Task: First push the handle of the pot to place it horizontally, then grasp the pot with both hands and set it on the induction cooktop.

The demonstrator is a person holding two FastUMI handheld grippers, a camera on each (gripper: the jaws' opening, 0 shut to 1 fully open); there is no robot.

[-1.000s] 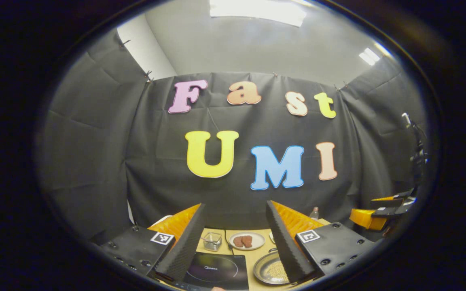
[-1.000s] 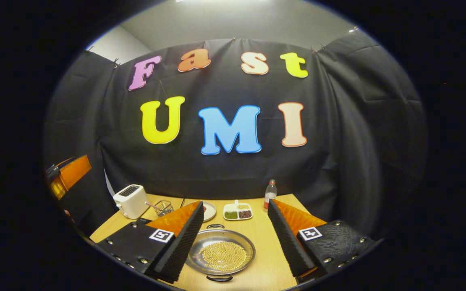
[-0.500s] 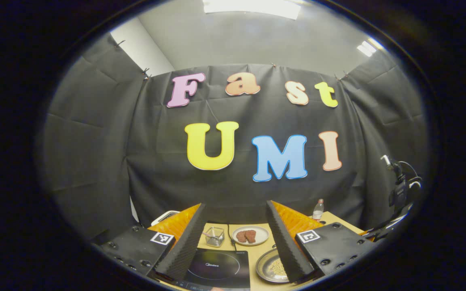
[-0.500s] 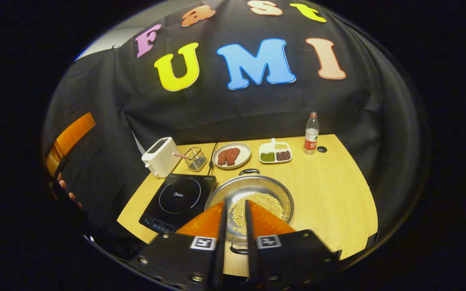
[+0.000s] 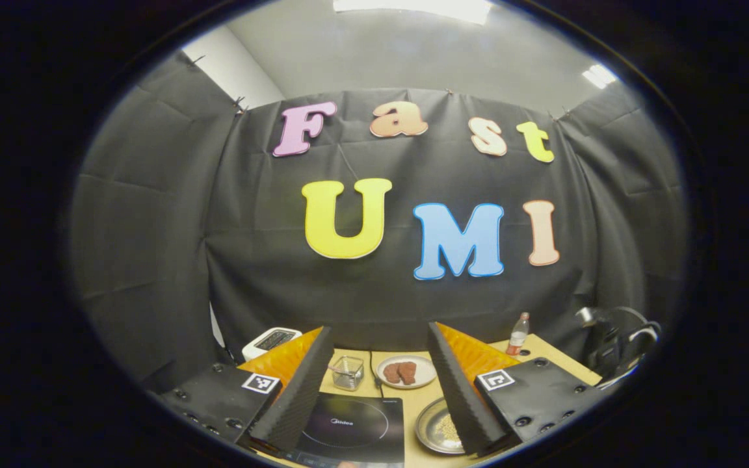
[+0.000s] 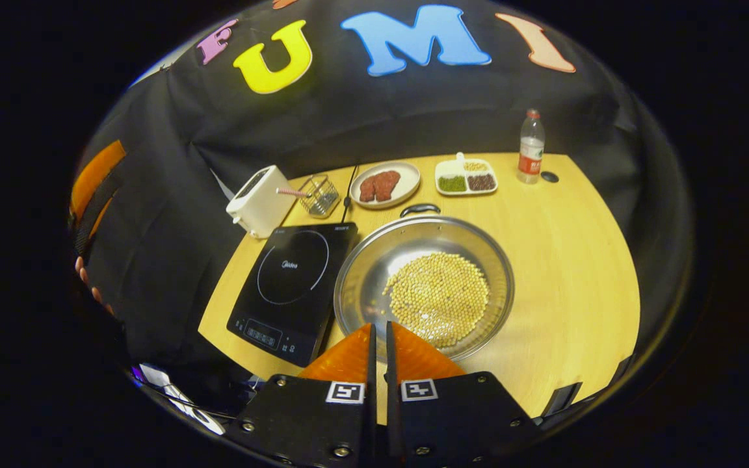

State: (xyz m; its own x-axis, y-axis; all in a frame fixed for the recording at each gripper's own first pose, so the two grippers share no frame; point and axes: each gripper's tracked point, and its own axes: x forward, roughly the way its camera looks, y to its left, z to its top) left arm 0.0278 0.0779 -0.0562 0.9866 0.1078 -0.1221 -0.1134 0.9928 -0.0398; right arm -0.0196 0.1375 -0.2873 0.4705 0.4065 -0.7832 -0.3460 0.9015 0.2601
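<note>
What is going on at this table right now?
A person holds tongs in each hand. The right tongs are shut and poised over the near rim of the pot of beans, which sits on the table beside the cooktop. The left tongs hang open above the table.

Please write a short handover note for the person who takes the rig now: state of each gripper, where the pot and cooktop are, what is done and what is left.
Left gripper: open, raised, holding nothing.
Right gripper: fingers nearly together, empty, over the near rim of the pot.
Pot: on the table, right beside the induction cooktop, beans inside; one handle points to the far side.
Done: nothing visible yet.
Left: push the handle round, then lift with both grippers onto the cooktop.
</note>
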